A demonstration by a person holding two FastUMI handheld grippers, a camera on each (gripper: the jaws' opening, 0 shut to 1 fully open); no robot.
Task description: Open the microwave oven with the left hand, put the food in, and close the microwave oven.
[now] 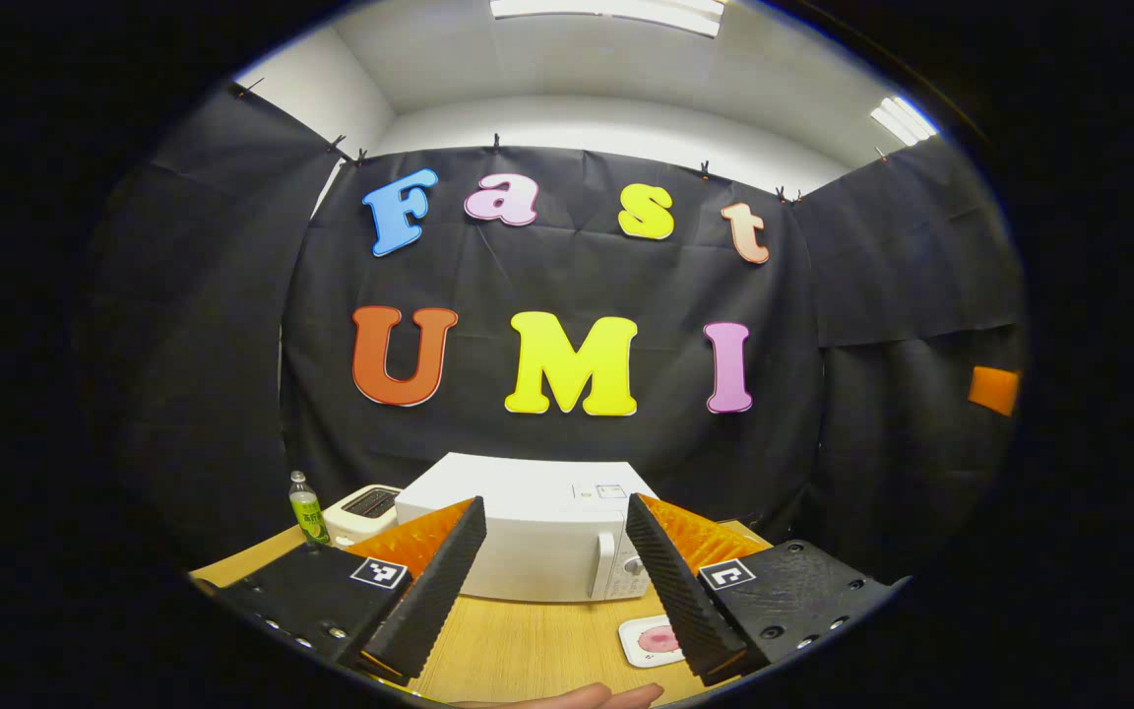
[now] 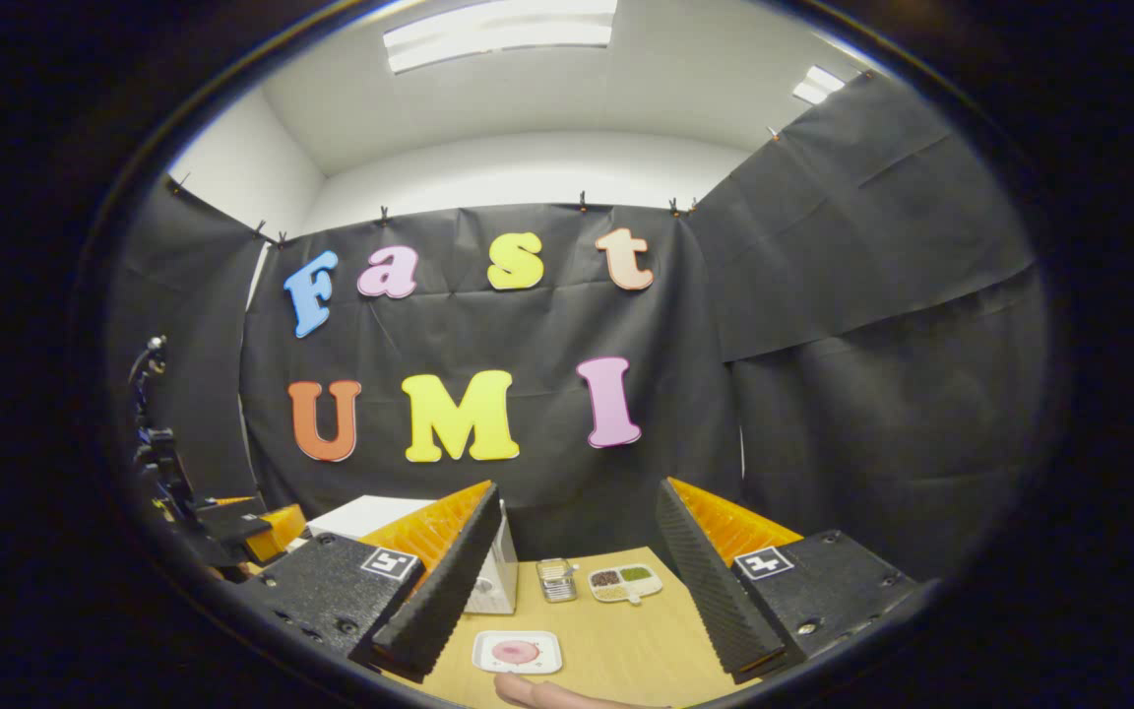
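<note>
White plate [image 2: 517,651] with pink food [image 2: 515,651] on wooden table [image 2: 626,630], microwave [image 1: 537,537] closed (door shut), left claw [image 1: 555,581] and right claw [image 2: 572,591] spread wide, empty.

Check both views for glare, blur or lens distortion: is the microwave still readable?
Left gripper view: microwave oven sharp and evenly lit; ceiling light blown out at the top; fisheye bends the wooden table edge. Right gripper view: same barrel distortion, bright ceiling panel, plate of food sharp.
</note>
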